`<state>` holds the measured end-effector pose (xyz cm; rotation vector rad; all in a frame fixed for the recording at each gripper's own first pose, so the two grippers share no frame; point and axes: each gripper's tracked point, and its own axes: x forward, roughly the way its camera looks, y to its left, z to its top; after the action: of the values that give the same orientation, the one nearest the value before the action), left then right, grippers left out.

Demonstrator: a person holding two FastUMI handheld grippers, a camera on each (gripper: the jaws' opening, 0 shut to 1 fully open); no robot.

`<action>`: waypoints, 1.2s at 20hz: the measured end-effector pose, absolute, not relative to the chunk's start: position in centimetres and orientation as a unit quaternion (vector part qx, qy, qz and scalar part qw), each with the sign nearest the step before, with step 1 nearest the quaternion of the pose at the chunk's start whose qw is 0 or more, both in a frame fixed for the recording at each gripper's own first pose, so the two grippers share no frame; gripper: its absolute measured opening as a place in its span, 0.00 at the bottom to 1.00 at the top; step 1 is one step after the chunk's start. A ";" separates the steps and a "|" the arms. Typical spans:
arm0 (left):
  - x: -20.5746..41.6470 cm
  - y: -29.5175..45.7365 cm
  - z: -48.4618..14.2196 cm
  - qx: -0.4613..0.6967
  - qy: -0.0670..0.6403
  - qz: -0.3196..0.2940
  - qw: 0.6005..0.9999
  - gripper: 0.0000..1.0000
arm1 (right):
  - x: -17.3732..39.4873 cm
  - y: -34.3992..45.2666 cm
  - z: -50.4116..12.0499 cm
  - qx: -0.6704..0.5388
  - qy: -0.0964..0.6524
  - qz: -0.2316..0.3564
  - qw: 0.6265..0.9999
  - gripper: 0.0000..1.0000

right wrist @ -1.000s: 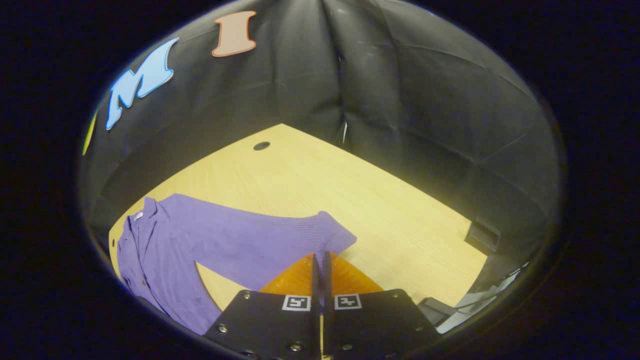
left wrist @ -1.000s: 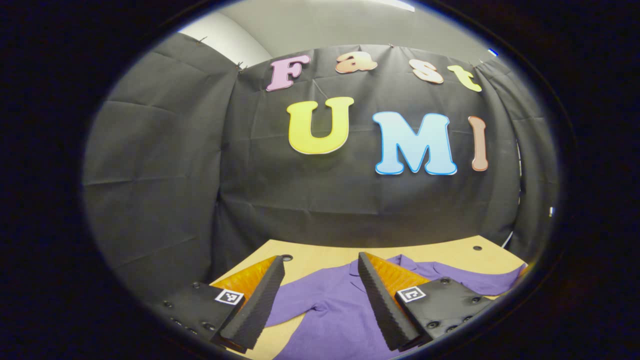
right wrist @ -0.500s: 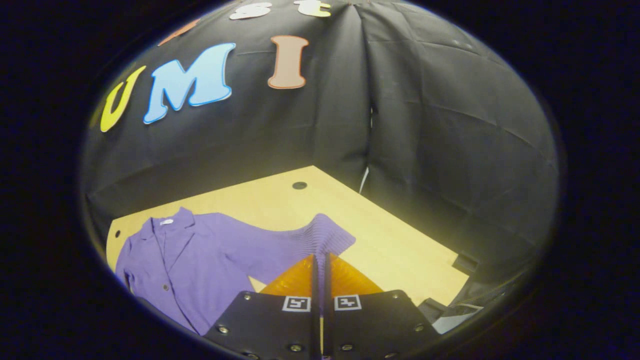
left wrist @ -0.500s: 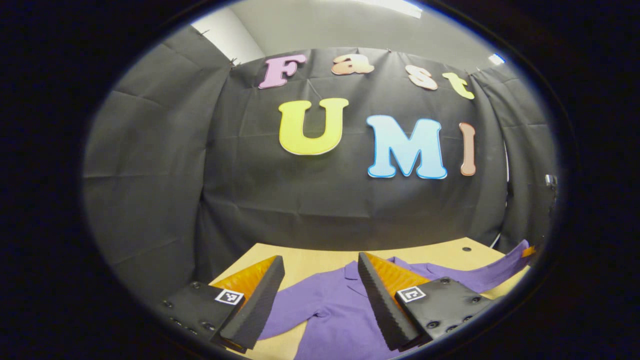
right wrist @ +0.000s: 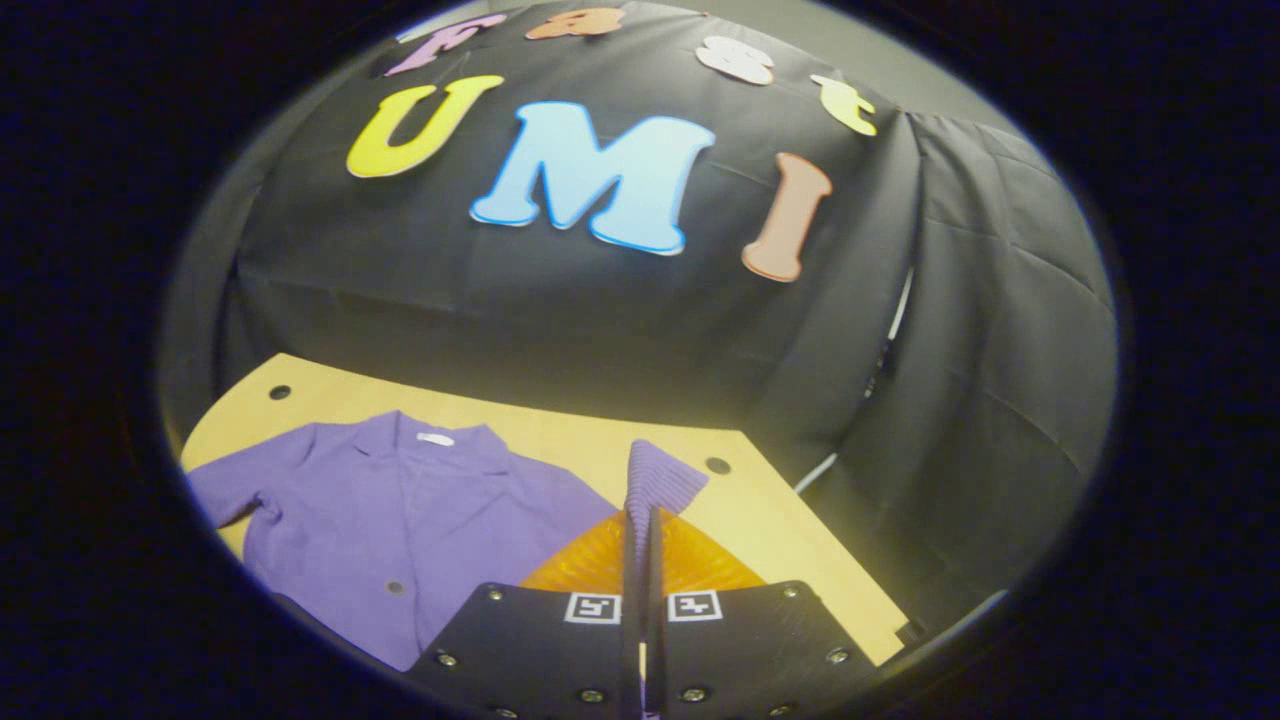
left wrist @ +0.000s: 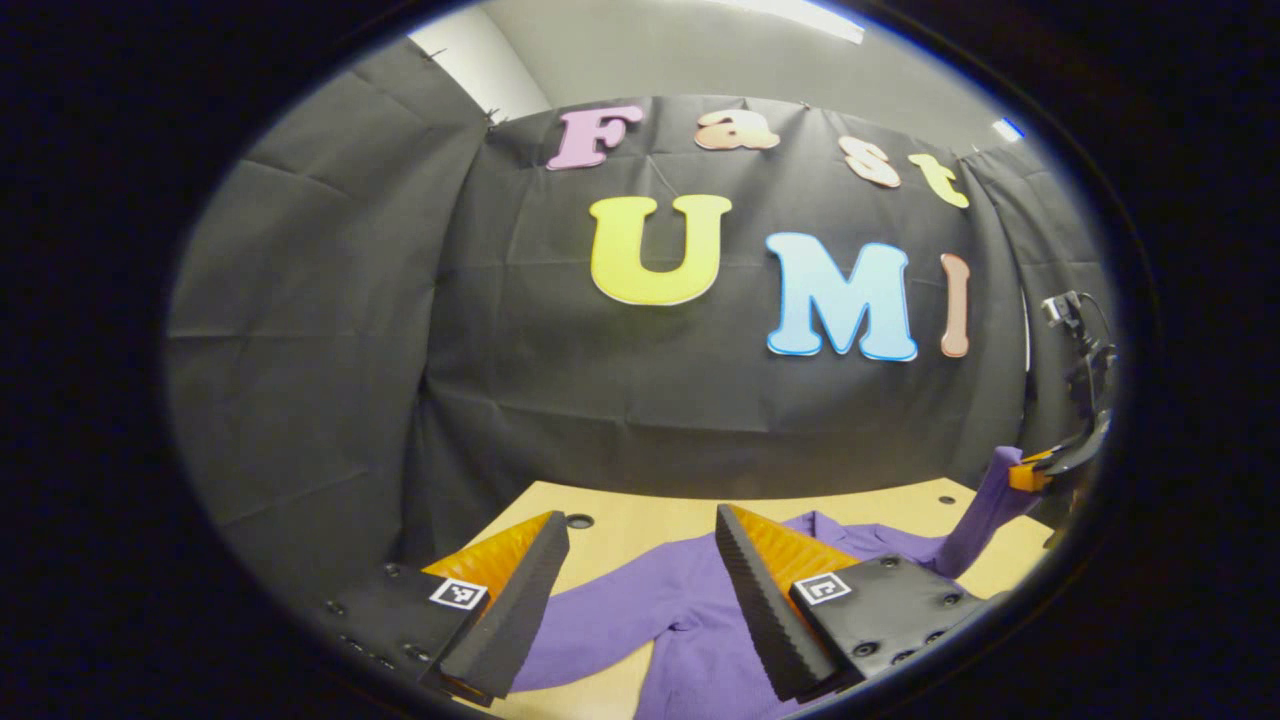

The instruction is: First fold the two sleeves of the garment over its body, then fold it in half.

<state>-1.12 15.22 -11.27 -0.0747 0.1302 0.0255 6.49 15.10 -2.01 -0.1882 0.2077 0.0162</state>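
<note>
My right gripper (right wrist: pixel 640 520) pinches one cuff (right wrist: pixel 655 478), sleeve lifted. My left gripper (left wrist: pixel 640 580) hangs wide open, empty, over the one cardigan (right wrist: pixel 400 520), apparently flat on the table (right wrist: pixel 760 520), collar toward the wall.

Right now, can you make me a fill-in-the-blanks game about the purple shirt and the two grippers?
1. The right gripper is shut on the ribbed cuff of the ____ button-up garment.
2. The left gripper hovers with its jaws ____.
3. The garment lies on a light ____ table.

Missing words: purple; open; wooden
</note>
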 end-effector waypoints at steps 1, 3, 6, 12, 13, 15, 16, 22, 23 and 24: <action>-1.2 15.9 -11.2 -0.036 0.064 0.021 0.997 0.96 | 7.0 16.9 -1.4 -0.097 0.098 0.025 0.990 0.02; -1.7 17.1 -11.5 -0.038 0.065 0.037 0.996 0.95 | 8.1 20.3 -0.5 -0.105 0.088 0.058 0.989 0.02; -1.9 18.6 -12.5 -0.047 0.071 0.057 0.995 0.96 | 9.4 24.8 0.1 -0.116 0.082 0.102 0.985 0.02; -2.9 20.3 -15.1 -0.058 0.089 0.095 0.990 0.96 | 10.1 34.0 -2.3 -0.102 0.107 0.195 0.970 0.02; -3.0 20.7 -15.6 -0.057 0.095 0.103 0.989 0.96 | 10.1 35.5 -3.0 -0.099 0.116 0.210 0.966 0.02; -3.4 21.8 -16.5 -0.051 0.104 0.121 0.986 0.96 | 10.2 38.3 -4.9 -0.103 0.133 0.233 0.958 0.02; -3.9 22.3 -16.8 -0.047 0.107 0.131 0.984 0.96 | 10.4 39.2 -5.9 -0.111 0.144 0.240 0.954 0.02; -6.5 25.9 -20.7 -0.050 0.145 0.197 0.968 0.96 | 10.4 43.5 -10.5 -0.141 0.187 0.270 0.934 0.02; -7.0 26.4 -21.5 -0.053 0.152 0.208 0.965 0.96 | 10.2 43.9 -10.9 -0.139 0.193 0.277 0.931 0.03; -7.5 27.0 -22.0 -0.055 0.157 0.218 0.962 0.96 | 10.3 44.1 -11.2 -0.137 0.197 0.283 0.929 0.03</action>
<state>-7.46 26.96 -22.02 -0.1109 0.3181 0.4426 10.29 44.12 -11.22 -0.2814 0.4040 0.5794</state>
